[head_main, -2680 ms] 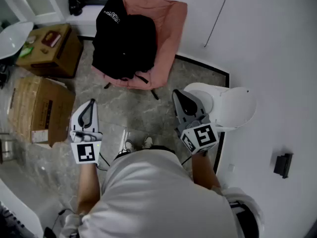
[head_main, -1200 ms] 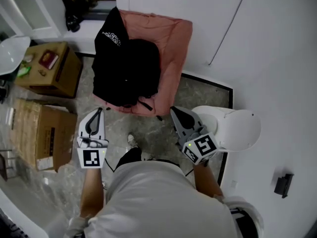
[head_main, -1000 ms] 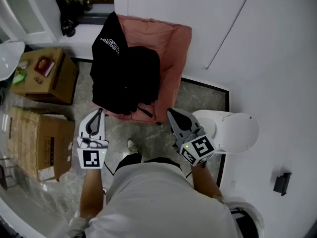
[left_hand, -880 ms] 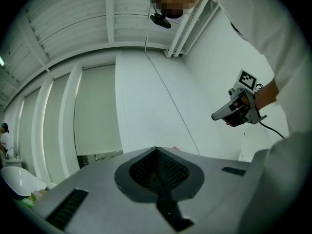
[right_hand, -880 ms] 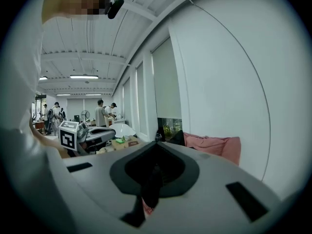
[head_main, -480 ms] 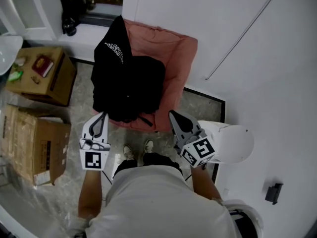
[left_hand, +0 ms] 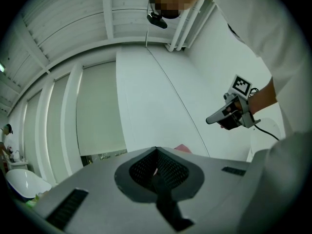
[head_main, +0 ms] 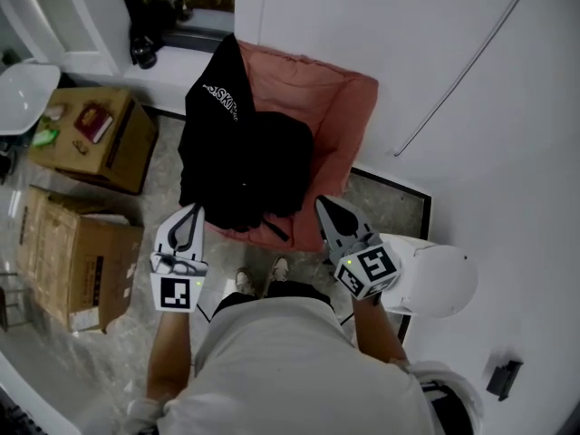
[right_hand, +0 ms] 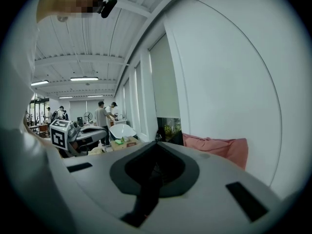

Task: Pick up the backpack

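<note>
**Student:** Where is the backpack (head_main: 245, 166) in the head view?

**Tutor:** The black backpack lies slumped on the pink chair (head_main: 340, 107). Its upper end, which bears white lettering, leans against the chair's back. Its bulk covers the left half of the seat, and one strap trails over the chair's front edge.

**Student:** And the two claws?

**Tutor:** Both are at the chair's front edge and point toward the chair. The left claw (head_main: 192, 210) is by the chair's front-left corner, with its tip at the backpack's lower edge in the head view. Whether it touches the fabric cannot be told. The right claw (head_main: 321, 203) is near the chair's front-right corner, to the right of the backpack and apart from it.

**Student:** What state are the jaws in?

**Tutor:** The left gripper view shows that claw's jaws drawn together to a point, with nothing between them. The right gripper view shows the same for the right claw: closed and empty. Neither claw has hold of the backpack.

**Student:** What else is around the chair?

**Tutor:** Two cardboard boxes (head_main: 82, 243) stand on the stone floor (head_main: 163, 184) to the chair's left. A white round object (head_main: 435, 279) sits to the chair's front right, just beyond the right claw. A white wall (head_main: 489, 134) runs along the chair's right side. The person's shoes (head_main: 263, 275) are on the floor just in front of the chair, between the two claws.
</note>
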`<state>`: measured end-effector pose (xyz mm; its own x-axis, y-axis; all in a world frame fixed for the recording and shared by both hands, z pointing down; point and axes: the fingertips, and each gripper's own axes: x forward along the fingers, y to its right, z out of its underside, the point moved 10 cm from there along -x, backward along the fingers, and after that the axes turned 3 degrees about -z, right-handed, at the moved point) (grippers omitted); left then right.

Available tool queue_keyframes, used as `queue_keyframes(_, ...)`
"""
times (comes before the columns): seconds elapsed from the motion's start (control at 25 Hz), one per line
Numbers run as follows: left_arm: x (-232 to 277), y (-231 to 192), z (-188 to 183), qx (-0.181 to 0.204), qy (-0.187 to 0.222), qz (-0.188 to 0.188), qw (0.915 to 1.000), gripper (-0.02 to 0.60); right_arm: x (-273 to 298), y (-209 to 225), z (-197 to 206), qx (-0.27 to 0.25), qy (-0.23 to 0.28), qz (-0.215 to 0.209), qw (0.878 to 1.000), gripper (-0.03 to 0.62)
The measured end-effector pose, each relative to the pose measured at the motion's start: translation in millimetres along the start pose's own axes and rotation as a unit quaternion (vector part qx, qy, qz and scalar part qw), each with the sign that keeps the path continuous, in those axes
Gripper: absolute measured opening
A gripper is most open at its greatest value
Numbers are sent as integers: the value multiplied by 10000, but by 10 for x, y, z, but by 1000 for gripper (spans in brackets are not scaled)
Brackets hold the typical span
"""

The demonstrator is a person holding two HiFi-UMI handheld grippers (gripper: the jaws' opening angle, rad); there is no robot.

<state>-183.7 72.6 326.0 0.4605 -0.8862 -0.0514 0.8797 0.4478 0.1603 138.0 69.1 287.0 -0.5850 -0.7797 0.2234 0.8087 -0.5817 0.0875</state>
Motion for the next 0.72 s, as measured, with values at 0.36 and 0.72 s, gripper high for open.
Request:
queue_keyframes(0.36, 248, 69, 160, 100, -422, -220, 9988, 17, 170, 506, 265, 111, -258, -359, 9990, 21)
queue_keyframes(0.72, 295, 112, 414, 185, -1062, -100, 9941, 17, 688, 941, 793, 247, -698, -665, 9950, 23)
